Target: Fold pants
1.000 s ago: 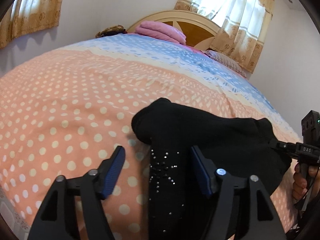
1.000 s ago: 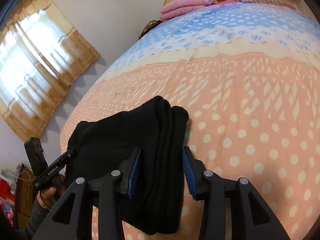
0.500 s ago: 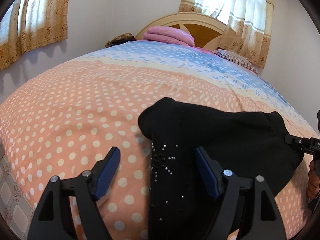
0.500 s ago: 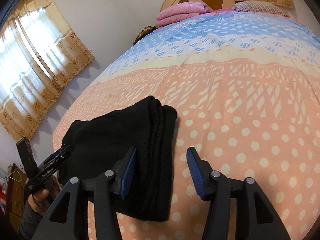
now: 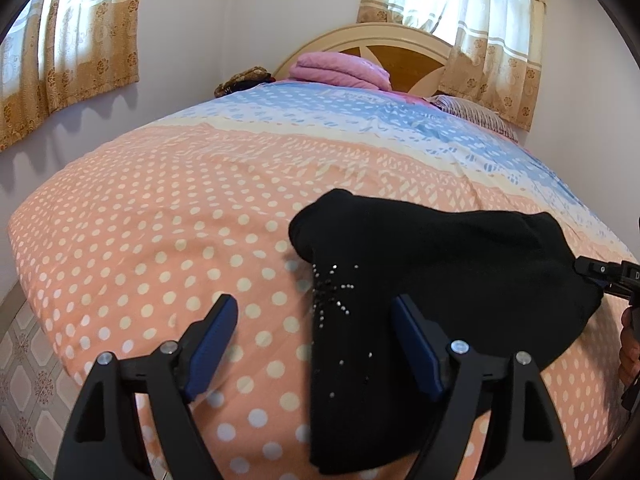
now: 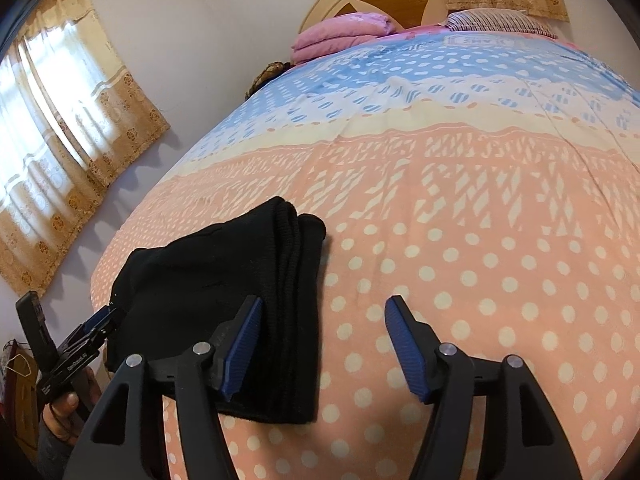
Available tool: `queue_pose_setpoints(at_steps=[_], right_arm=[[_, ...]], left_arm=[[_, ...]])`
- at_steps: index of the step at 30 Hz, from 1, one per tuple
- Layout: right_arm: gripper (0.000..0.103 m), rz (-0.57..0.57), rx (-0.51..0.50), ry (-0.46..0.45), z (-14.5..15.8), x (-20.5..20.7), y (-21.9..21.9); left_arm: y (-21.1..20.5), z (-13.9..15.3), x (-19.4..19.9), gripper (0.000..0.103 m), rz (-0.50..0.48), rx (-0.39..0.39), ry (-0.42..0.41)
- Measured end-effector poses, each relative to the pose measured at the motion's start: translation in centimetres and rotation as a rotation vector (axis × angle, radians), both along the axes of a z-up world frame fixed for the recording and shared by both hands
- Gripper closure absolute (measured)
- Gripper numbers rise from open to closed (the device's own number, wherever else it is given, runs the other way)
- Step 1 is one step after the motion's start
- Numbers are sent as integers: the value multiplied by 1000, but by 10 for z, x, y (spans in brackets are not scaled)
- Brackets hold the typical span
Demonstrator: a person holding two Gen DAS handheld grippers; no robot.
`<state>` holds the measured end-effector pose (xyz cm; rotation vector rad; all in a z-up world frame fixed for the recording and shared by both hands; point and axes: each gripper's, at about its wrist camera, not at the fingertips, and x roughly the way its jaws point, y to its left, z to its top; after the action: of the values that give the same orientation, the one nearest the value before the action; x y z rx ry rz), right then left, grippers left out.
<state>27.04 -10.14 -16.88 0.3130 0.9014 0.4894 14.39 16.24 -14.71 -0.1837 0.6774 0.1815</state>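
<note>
Black pants (image 5: 432, 264) lie folded into a compact bundle near the foot of the bed, with small sparkly studs on the near end. They also show in the right wrist view (image 6: 224, 280). My left gripper (image 5: 316, 344) is open and empty, above the bundle's left end. My right gripper (image 6: 324, 348) is open and empty, just right of the bundle's right edge. The left gripper shows at the lower left of the right wrist view (image 6: 104, 324), touching the bundle's far end. The right gripper's tip shows at the right edge of the left wrist view (image 5: 608, 276).
The bed (image 5: 168, 208) has a peach polka-dot and blue patterned cover. A folded pink blanket (image 5: 340, 70) and a pillow (image 5: 476, 114) lie by the wooden headboard (image 5: 396, 54). Curtained windows (image 5: 64, 36) flank the bed. Tiled floor (image 5: 24, 364) shows at lower left.
Both grippers have pulled back and up from the pants. The right gripper has opened wider and shifted right, off the bundle's edge. The pants lie still.
</note>
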Motion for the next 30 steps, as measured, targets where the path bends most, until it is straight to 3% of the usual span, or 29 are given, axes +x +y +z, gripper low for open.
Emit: queue_pose_setpoints(at_steps=[4, 7, 10, 13, 21, 30], right_arm=[[38, -95, -121, -60, 20, -19, -4], [38, -120, -159, -124, 38, -45, -7], [38, -114, -191, -187, 54, -77, -6], [38, -90, -226, -242, 66, -111, -2], [35, -64, -208, -340, 94, -188, -5], [30, -63, -196, -442, 121, -219, 1]], left_arm=[[-3, 9, -11, 21, 2, 19, 2], [-9, 21, -27, 20, 3, 34, -18], [-20, 36, -46, 5, 11, 68, -61], [-31, 50, -63, 4, 4, 73, -96], [-63, 80, -96, 4, -18, 111, -161], [-76, 96, -112, 4, -26, 150, -200]])
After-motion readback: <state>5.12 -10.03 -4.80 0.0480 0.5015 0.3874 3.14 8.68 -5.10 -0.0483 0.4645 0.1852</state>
